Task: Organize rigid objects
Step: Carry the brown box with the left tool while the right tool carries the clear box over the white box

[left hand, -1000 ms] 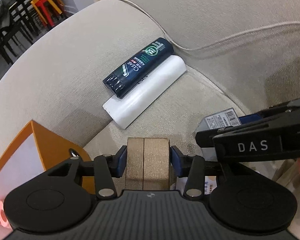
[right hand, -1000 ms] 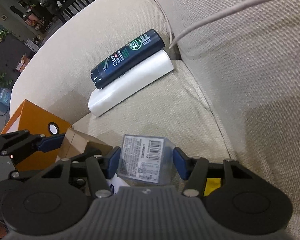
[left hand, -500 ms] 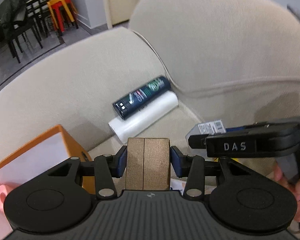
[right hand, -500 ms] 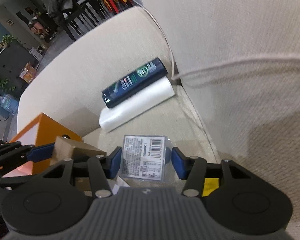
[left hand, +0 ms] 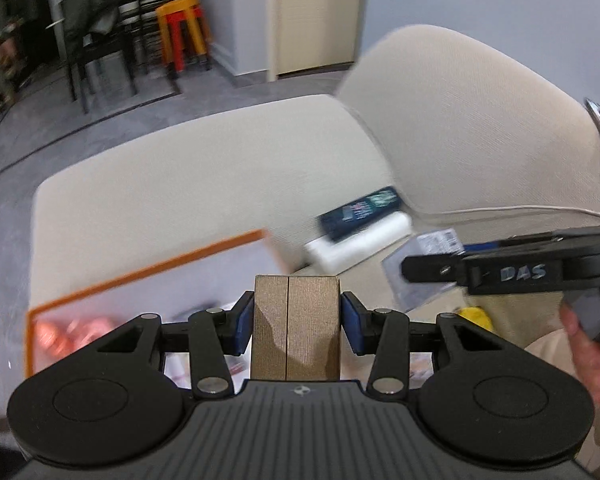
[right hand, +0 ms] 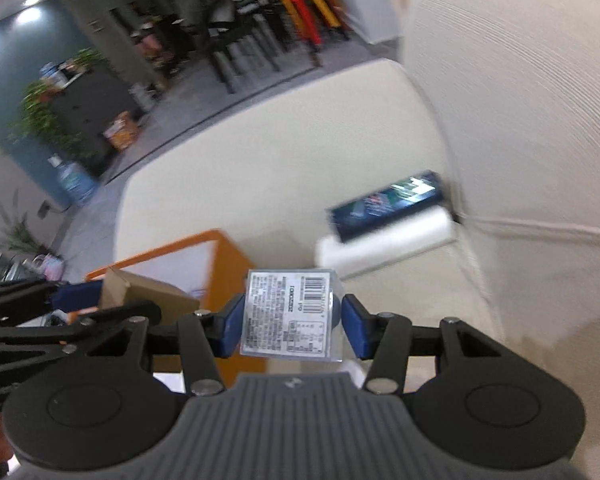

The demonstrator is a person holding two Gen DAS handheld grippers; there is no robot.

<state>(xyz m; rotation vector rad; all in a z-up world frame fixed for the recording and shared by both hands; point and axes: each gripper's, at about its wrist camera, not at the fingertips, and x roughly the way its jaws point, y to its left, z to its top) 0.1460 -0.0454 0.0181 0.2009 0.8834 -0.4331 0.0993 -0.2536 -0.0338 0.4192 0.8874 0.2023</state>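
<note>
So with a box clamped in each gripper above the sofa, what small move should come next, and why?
Probably carry both toward the dark bottle and white roll lying side by side against the sofa backrest. The left gripper is shut on the brown box, the right gripper on the clear labelled box, and both are lifted, so setting down beside that row seems next.

Both wrist views forward, sharing sofa [left hand: 228,168]

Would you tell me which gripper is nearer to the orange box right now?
Left. The left gripper, shut on a brown cardboard box, hangs just over the orange box. The right gripper, shut on a clear labelled case, is further right, toward the seat cushion.
</note>
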